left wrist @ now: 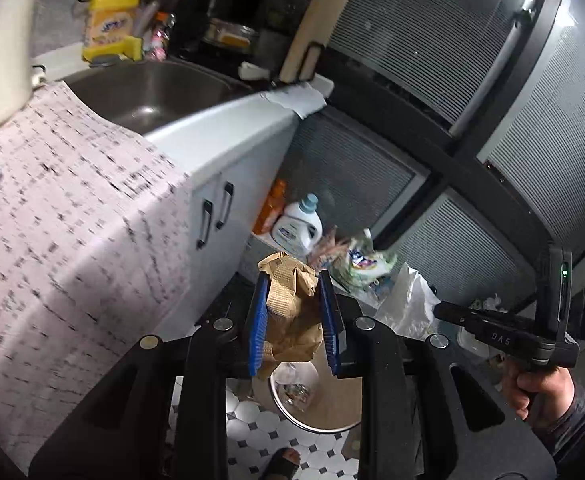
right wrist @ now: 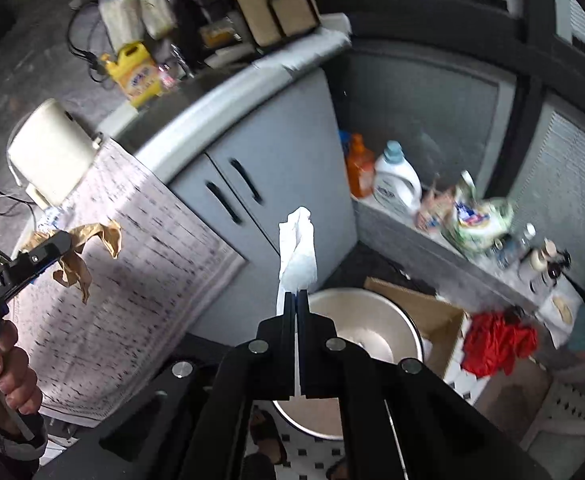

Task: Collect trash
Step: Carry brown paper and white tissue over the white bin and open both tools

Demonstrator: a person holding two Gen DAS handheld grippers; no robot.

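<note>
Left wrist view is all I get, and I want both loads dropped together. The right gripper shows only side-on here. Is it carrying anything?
Observer: Yes. The right gripper is shut on a white tissue that sticks up past its tips.
Operator: Any loose trash near the bin that I can't see?
Observer: A crumpled red item lies on the floor to the right of the round bin, beyond a cardboard box.
</note>
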